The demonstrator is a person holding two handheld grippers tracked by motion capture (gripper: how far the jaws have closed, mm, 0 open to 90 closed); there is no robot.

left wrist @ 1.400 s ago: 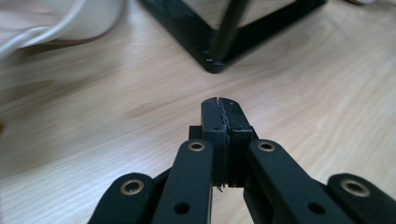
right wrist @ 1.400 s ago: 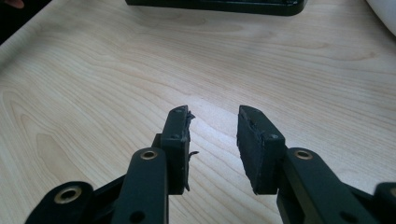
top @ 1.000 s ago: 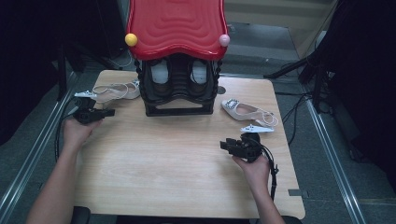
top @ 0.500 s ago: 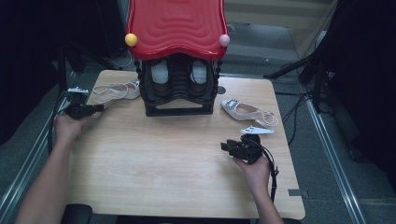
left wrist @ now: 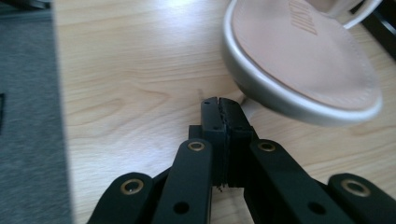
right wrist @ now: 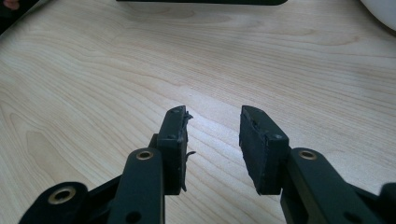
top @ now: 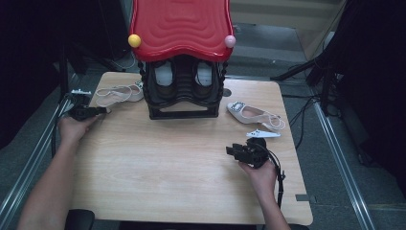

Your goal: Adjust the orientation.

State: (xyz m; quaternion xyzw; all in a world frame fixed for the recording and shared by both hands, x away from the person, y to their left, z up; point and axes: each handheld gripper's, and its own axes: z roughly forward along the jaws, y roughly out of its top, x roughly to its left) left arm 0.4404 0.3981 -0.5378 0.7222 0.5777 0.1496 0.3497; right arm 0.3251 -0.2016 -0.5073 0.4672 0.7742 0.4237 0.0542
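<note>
A pale flat shoe (top: 117,93) lies at the table's far left, beside a black shoe rack (top: 182,93) with a red wavy top (top: 181,24). My left gripper (top: 98,110) is just in front of that shoe, jaws shut with nothing between them. In the left gripper view the left gripper (left wrist: 218,103) points at the shoe's heel end (left wrist: 303,60), close to the sole's edge. A second pale shoe (top: 253,114) lies right of the rack. My right gripper (top: 232,151) rests low on the table at front right, and in its own view the right gripper (right wrist: 213,122) stands open over bare wood.
Two white shoes (top: 165,74) sit inside the rack. A small white piece (top: 262,134) lies near the right shoe. The wooden table (top: 167,167) has its left edge close to my left hand, with a metal rail (top: 28,163) beyond. Cables trail at the right.
My left gripper has moved away from me and slightly left, up beside the left shoe. The right gripper has barely shifted.
</note>
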